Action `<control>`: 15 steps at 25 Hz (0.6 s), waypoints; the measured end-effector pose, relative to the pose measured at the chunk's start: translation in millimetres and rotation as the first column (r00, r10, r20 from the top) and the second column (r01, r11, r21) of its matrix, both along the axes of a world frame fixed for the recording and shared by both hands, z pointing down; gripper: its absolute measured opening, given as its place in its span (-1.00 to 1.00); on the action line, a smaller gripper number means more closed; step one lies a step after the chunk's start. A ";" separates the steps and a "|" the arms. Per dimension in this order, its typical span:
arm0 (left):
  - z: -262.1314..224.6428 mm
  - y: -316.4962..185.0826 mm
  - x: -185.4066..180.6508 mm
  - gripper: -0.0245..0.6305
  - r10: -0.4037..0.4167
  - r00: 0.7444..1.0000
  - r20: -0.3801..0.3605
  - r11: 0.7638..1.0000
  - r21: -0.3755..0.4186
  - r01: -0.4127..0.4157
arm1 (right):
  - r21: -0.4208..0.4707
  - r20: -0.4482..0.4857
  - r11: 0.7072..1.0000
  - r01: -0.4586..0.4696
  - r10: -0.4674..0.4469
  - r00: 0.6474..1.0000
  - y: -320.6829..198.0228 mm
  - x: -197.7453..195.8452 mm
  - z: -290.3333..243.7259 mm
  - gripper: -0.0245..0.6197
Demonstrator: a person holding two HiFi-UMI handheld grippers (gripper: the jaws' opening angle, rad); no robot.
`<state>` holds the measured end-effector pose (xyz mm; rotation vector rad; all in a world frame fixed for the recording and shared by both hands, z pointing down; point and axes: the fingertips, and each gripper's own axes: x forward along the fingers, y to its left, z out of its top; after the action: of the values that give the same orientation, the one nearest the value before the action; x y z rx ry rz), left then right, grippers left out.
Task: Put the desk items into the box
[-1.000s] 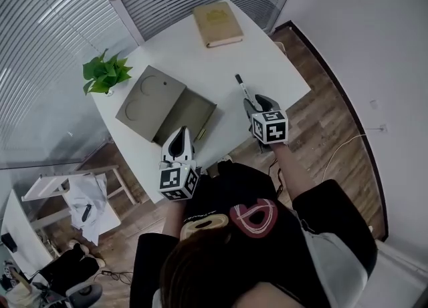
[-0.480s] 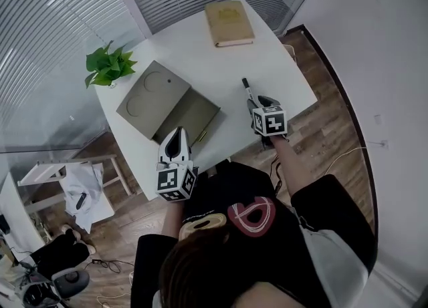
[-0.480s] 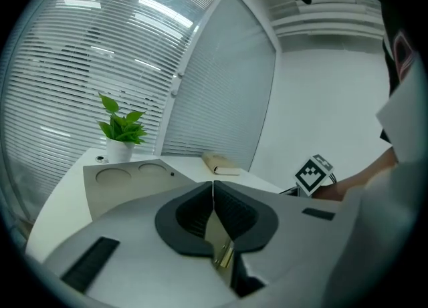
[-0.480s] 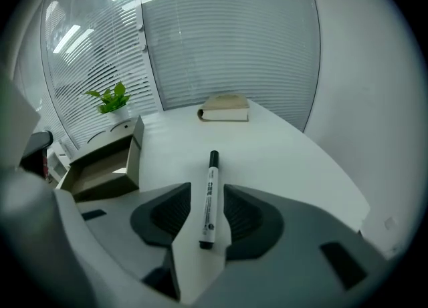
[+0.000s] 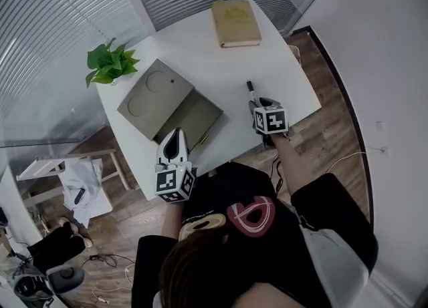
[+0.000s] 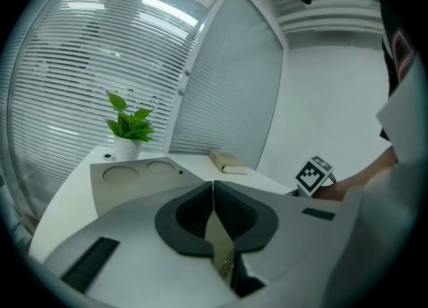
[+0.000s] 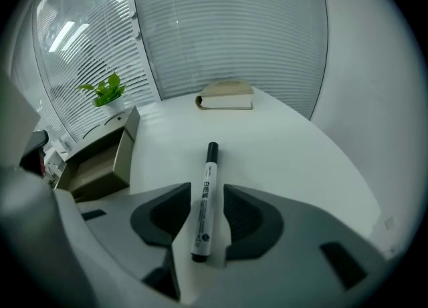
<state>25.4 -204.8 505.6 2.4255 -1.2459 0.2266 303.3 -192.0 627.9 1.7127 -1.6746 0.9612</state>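
Straddling the marker near the tabletop's right edge

The right gripper (image 5: 255,105) has its jaws apart on either side of the marker (image 7: 204,193), which lies flat on the white tabletop (image 5: 200,53), ungripped. The left gripper (image 5: 175,138), clenched on nothing, hovers at the near edge beside the open box (image 5: 194,114).

I find bright, even daylight entering through the blinds (image 5: 57,9); the white surface (image 5: 200,53) is slightly washed out and shadows are soft. Both gripper views bend strongly, with black vignetted corners and softened foreground.
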 end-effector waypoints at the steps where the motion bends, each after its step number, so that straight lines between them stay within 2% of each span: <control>1: 0.4 -1.2 -0.9 -0.86 -0.002 1.000 0.001 1.000 -0.001 0.002 | -0.006 0.002 1.000 -0.001 0.001 1.000 -0.6 0.1 1.7 -0.43; 6: 1.9 -7.4 -5.3 -0.86 -0.006 1.000 0.003 1.000 -0.005 0.006 | -0.021 -0.003 0.999 -0.026 0.026 1.000 -1.8 3.5 6.8 -0.50; 15: 3.2 -14.5 -7.6 -0.86 0.008 1.000 -0.002 1.000 -0.002 -0.009 | -0.030 -0.078 0.999 -0.017 0.014 0.997 -1.9 2.3 8.1 -0.60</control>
<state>17.9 -219.3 508.8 2.4292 -1.2341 0.2274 305.6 -193.9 636.0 1.7232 -1.5907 0.9109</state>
